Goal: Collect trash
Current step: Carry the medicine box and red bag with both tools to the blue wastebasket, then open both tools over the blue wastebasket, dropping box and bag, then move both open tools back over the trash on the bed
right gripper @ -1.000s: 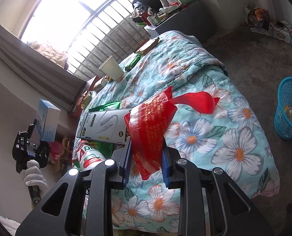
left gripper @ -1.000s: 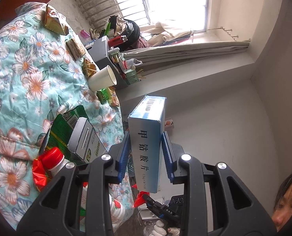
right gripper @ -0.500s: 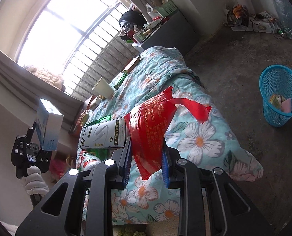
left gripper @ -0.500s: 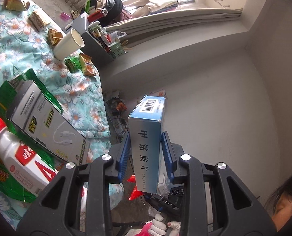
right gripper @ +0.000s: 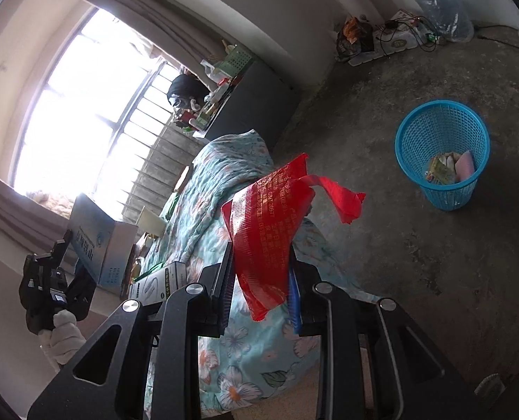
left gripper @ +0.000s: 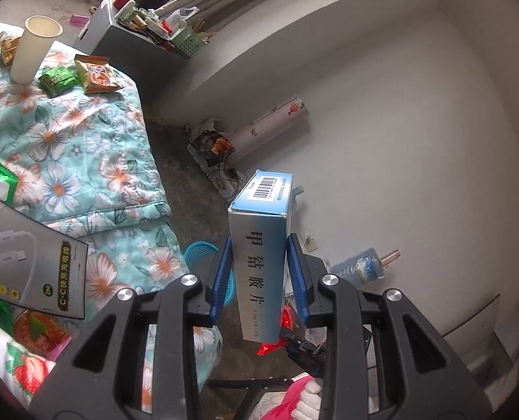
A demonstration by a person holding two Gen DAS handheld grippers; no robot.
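Gripping a blue box (left gripper: 259,262), the left tool (left gripper: 258,276) has its two blue pads closed flat against the box's long sides, gap as narrow as the box. Box stands on end between them, barcode end pointing away from the camera, lower end reaching back toward the tool body. Chinese print runs down the visible face. In the right wrist view the same box (right gripper: 102,241) and left tool (right gripper: 70,266) sit at the left edge, held by a white-gloved hand (right gripper: 62,336).

Right tool (right gripper: 259,280): pads closed on a red bag (right gripper: 270,231). The bag bunches between the pads; its upper part fans out toward frame centre, and one loose strip trails to the right. Gold print on the plastic.

Blue basket (right gripper: 441,154) stands upright on the concrete floor (right gripper: 417,262), upper right of the right wrist view, well apart from both tools. Some wrappers lie inside it. In the left wrist view only part of its rim (left gripper: 198,248) shows, just left of the left pad and partly hidden by the tool.

Bed with floral quilt (left gripper: 84,147) fills the left of the left wrist view. On it: paper cup (left gripper: 32,49), green packet (left gripper: 56,80), orange packet (left gripper: 97,73), all upper left; a grey cable box (left gripper: 32,266) at the left edge.
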